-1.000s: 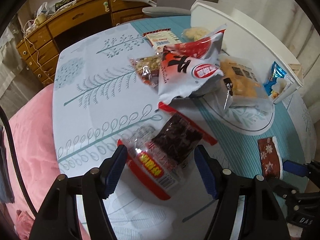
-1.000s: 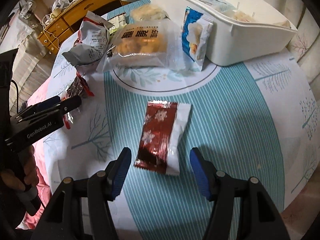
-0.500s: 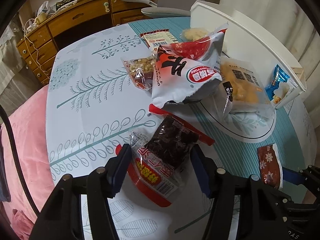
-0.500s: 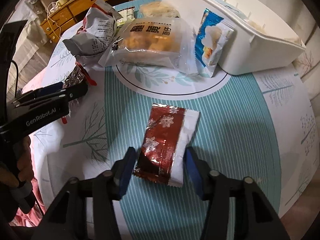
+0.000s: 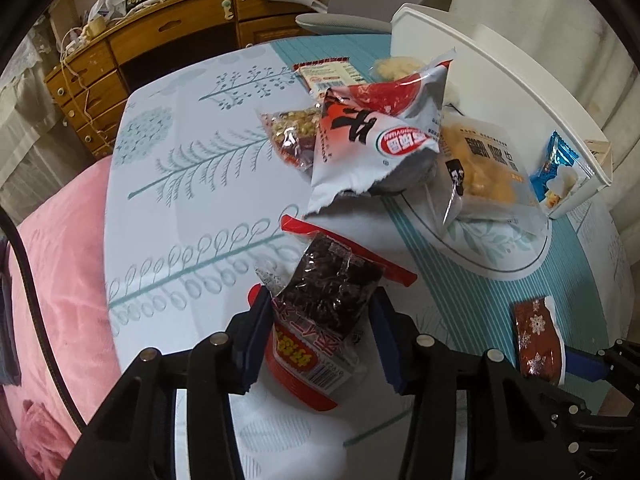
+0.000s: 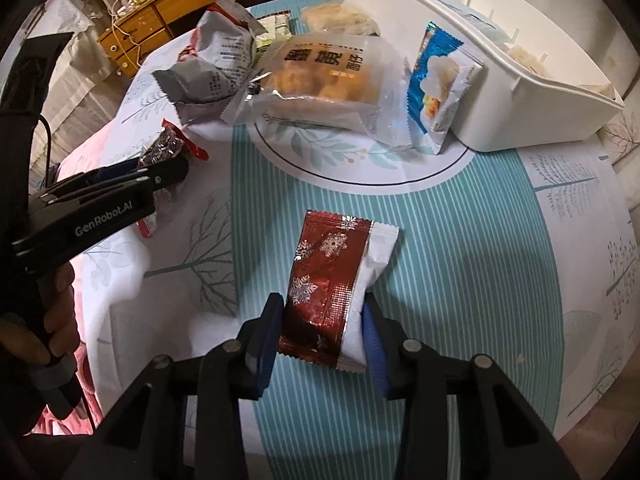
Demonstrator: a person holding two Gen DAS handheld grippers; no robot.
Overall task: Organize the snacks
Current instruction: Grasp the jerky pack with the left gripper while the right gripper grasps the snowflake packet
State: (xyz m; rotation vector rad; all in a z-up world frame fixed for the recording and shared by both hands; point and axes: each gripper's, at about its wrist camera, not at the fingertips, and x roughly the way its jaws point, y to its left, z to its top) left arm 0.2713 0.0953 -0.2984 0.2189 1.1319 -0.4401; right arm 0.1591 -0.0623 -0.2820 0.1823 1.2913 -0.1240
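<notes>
The inside of the white bin (image 6: 532, 80) is mostly hidden behind its own wall; only pale snack shapes show over the rim. A pale lumpy packet (image 5: 396, 68) on the far side of the bin is half covered by other bags and hard to identify. The lower end of the dark-filled packet (image 5: 320, 320) is cut off by the left tongs (image 5: 316, 336), and print on most wrappers is too warped to read.

The counter (image 6: 480, 240) wears a cloth of teal stripes, a white ring and pale tree drawings. Left of the bin lie a clear bag of golden pieces (image 6: 320, 80), a blue-and-white sachet (image 6: 440, 84) leaning against the bin's wall, a torn silver-and-red bag (image 5: 372, 140) and a clear nut packet (image 5: 292, 132). Beyond the bin stand a wooden desk with drawers (image 5: 120, 64) and a grey chair (image 5: 336, 20); a pink bedcover (image 5: 52, 280) lies off the counter's edge farthest from the bin.

The left tongs are closing, with both blue pads against the sides of the dark-filled packet, which lies well short of the bin, near the bedcover side. The right tongs (image 6: 324, 332) are also closing, pads touching the near end of the red snowflake packet (image 6: 332, 280), which lies on the stripes in front of the bin. A hand (image 6: 52, 320) grips the left tool's handle
</notes>
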